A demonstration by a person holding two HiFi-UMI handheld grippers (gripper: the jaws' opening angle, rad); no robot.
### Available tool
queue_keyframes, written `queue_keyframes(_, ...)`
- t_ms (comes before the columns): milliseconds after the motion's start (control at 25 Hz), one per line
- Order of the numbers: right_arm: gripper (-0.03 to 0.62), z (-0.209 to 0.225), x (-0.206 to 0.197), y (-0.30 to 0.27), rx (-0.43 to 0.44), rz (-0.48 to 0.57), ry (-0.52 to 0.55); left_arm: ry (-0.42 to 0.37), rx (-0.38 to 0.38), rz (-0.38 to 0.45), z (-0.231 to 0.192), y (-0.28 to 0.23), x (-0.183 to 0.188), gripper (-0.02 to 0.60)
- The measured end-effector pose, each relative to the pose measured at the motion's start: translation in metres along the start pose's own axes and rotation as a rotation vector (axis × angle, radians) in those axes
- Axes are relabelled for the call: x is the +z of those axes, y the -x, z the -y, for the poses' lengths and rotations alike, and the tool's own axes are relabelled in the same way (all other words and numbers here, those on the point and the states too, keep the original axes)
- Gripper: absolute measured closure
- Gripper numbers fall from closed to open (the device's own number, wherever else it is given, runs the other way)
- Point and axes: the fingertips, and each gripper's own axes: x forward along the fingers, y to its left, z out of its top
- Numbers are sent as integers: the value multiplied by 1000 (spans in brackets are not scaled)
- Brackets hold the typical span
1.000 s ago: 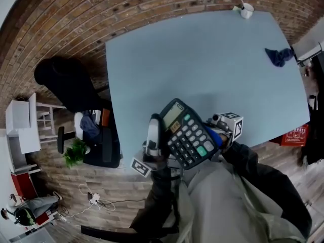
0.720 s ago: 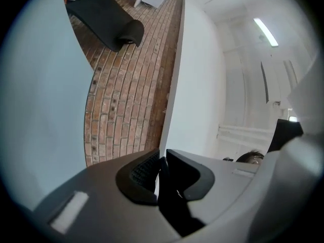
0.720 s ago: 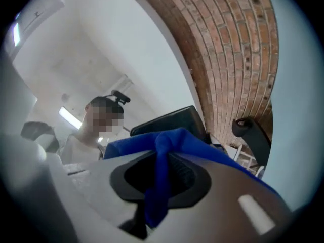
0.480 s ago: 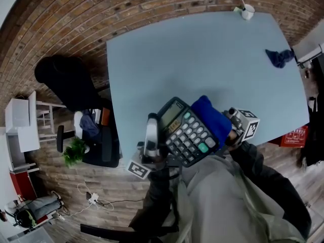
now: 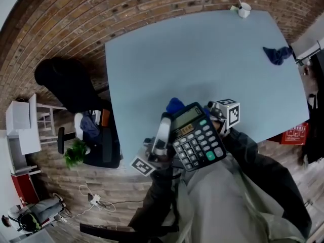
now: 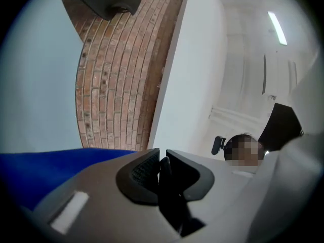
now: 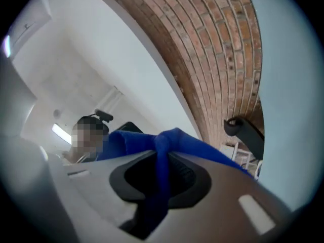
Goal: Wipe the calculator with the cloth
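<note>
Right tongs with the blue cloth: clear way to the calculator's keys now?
Probably yes. The left tongs grip the calculator by its left edge only, leaving the keys uncovered. The blue cloth in the right tongs sits just behind its top edge, and nothing lies between.

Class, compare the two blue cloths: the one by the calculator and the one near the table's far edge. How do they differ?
Shade: the bright blue cloth is vivid; the dark navy cloth is duller. State: the bright blue cloth is pinched in the right claw, held up; the dark navy cloth lies loose on the pale blue table. Both are crumpled fabric.
</note>
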Motion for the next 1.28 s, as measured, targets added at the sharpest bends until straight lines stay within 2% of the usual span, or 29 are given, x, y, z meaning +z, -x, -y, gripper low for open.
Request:
queue_keyframes(120,535,3,-12,4,-122,-64,110,8,35,53,-7,9,10,534)
queue_keyframes(200,534,-2,-24,8,-188,-157,192,-12,61,104,-9,14,25,535)
queue_keyframes(320,534,-22,-59,11,-206,-346,280,-95,122,149,-13,19,45,535)
queue_keyframes(400,534,-36,-77,9,-207,-420,341,-153,152,161,-14,21,54,535)
queue_keyframes(480,534,-43,-67,13,-233,-352,395,-172,141,161,-10,20,55,535)
queue_keyframes(600,534,-50,-12,28,-238,-39,377,-173,116,136,-3,14,48,535)
queue_keyframes(640,534,-51,0,30,-235,23,373,-174,120,133,-4,13,46,535)
queue_keyframes(680,534,-51,2,28,-239,24,383,-173,128,137,-5,13,45,535)
queue_keyframes(720,534,-48,-7,23,-245,-31,397,-171,136,146,-7,14,46,535)
queue_keyframes(840,534,-44,-66,6,-222,-311,395,-170,147,159,-8,15,50,534)
queue_keyframes(920,534,-46,-85,6,-208,-372,392,-174,139,147,-6,14,49,535)
queue_keyframes(960,534,-47,-80,10,-213,-346,400,-176,133,143,-4,14,49,535)
queue_keyframes(1040,534,-50,-51,21,-236,-222,432,-180,123,138,-2,15,51,535)
queue_keyframes(1160,534,-69,7,34,-285,-22,557,-196,135,132,-1,19,53,535)
queue_keyframes(1240,534,-86,31,31,-334,-2,706,-251,168,104,-3,20,50,535)
queue_keyframes(1280,534,-91,33,26,-375,-55,800,-290,190,85,-4,21,48,535)
